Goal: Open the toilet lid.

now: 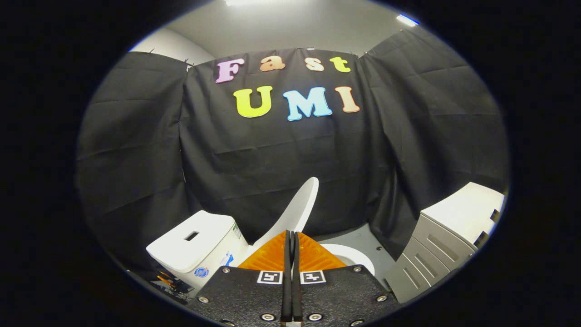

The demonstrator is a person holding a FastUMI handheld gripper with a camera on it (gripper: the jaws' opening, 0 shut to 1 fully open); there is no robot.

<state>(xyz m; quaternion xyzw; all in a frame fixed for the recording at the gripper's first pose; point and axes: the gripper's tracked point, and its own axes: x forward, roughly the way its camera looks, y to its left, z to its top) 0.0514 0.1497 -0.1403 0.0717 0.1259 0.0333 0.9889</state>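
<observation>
the gripper [290, 236] has its 2 orange fingers [268, 259] pressed flat against each other, clenched with nothing between them; only a thin dark seam runs between the black pads. each black finger mount carries a small square marker near its front edge.

the toilet lid [297, 209] is just beyond the fingertips, raised and standing tilted, its white underside facing toward the bowl side. its lower part drops behind the orange fingers, so the hinge is hidden. the fingertips sit close below the lid's lower edge; whether they touch it cannot be told.

to the right of the fingers, a curved part of the white toilet seat [352, 254] shows, uncovered by the lid. to the left of the fingers stands the white cistern [195, 243], with a rectangular slot in its top and a couple of stickers on its side. some dark items with orange bits lie on the floor beside its base, too small to identify.

a grey cabinet [435, 247] with drawer fronts and a white top stands well off to the right, against the black cloth wall [272, 150].
</observation>
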